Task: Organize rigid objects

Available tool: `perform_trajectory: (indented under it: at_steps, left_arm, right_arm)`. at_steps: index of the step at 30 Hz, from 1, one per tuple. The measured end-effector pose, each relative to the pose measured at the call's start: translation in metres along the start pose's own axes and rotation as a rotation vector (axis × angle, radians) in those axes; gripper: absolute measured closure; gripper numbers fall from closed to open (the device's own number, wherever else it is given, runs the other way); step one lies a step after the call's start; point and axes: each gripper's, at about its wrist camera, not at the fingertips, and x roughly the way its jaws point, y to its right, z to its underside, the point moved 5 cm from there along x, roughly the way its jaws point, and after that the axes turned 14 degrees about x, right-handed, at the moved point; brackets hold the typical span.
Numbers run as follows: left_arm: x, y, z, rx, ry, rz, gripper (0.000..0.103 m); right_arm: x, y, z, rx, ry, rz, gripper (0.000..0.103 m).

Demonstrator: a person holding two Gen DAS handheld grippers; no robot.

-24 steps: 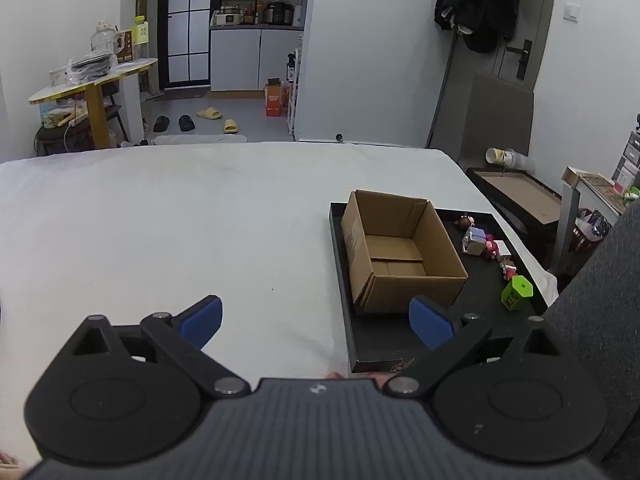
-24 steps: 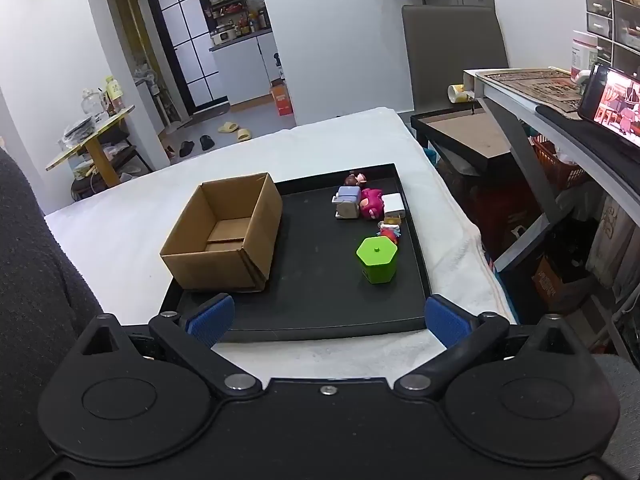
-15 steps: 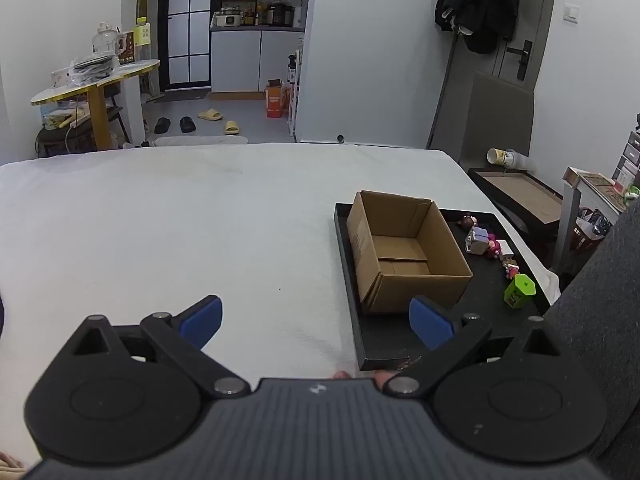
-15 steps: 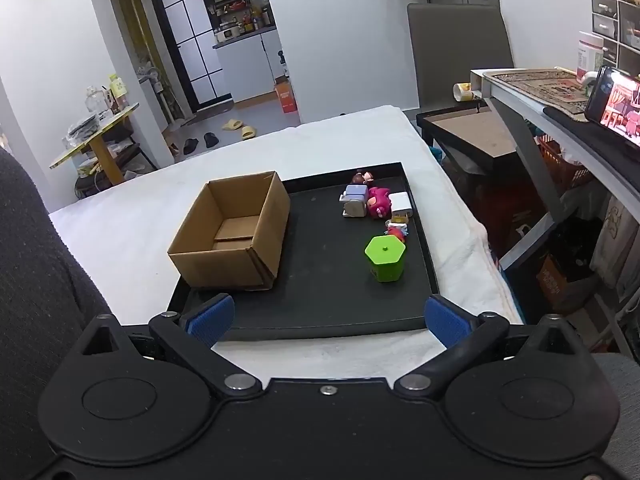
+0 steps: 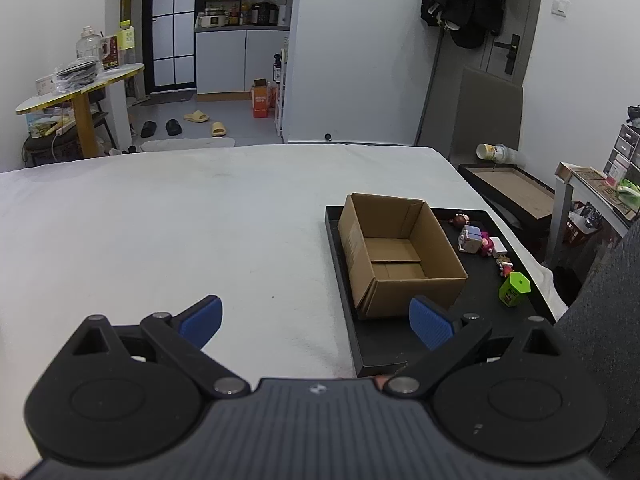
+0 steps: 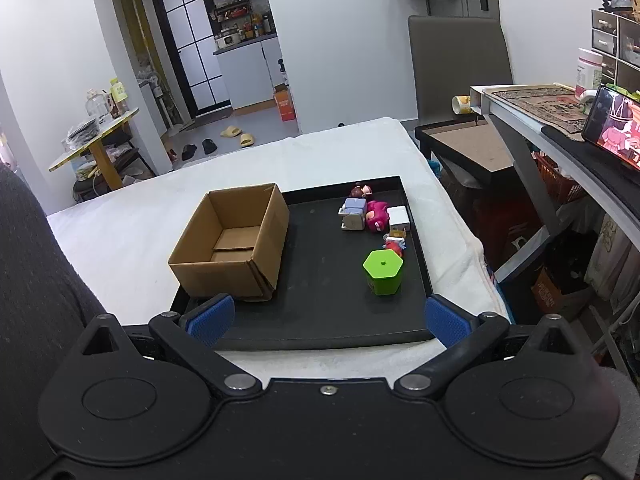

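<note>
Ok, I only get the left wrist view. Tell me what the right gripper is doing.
Observer: The right gripper is open, nothing between its fingers, at the near edge of the tray.
Operator: Describe the pink toy; it's half hidden for me.
Observer: The pink toy lies between a grey toy and a white block.
Operator: Report anything on the desk at right.
Observer: A phone stands there, screen lit.
</note>
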Motion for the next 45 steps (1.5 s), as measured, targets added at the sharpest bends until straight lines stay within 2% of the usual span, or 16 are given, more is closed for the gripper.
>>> perform_trajectory:
  at_steps: [8,45]
  left_arm:
    - [0.0016,0.0011,-0.0021,0.017,-0.005,0.016,0.004]
    - [-0.0044,-0.0024,0.0032,-0.014,0.000,-0.005,0.004]
  right_arm:
    - [0.0012,0.0036,-0.0041,0.005,0.003,0.010,0.000]
    - [0.0025,0.0100,-0.0020,0.010,-0.002,0.030,0.000]
